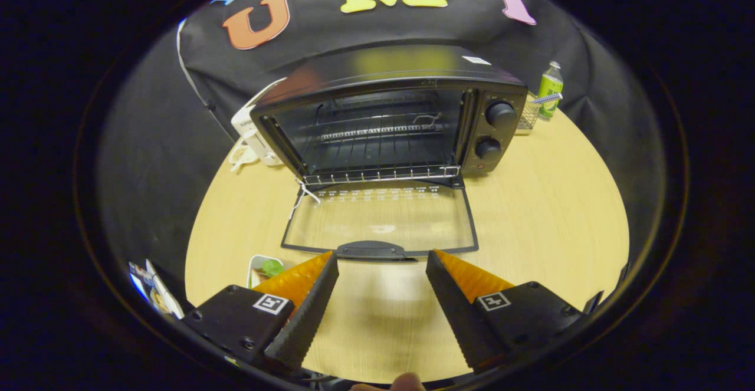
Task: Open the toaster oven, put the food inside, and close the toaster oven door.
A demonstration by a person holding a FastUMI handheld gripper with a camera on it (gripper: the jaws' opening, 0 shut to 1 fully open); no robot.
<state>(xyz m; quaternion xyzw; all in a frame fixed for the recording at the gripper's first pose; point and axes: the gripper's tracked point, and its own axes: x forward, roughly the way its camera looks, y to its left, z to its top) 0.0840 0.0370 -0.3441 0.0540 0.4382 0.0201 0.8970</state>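
Observation:
A black toaster oven (413, 72) stands at the back of the wooden table (548, 214). Its glass door (380, 217) lies folded down flat toward me, with the dark handle (371, 250) at its near edge. Inside, a bare wire rack (377, 149) shows. My gripper (382, 256) is open, its two orange-and-black fingers (307, 296) spread wide just short of the door handle, with nothing between them. A small white tray holding green food (264, 268) sits on the table, partly hidden behind the left finger.
Two round knobs (500, 114) sit on the oven's right panel. A green bottle (550, 89) and a small wire basket (528, 117) stand beyond the oven's right side. A white appliance (250, 134) sits to the oven's left. A fingertip (407, 382) shows below the gripper.

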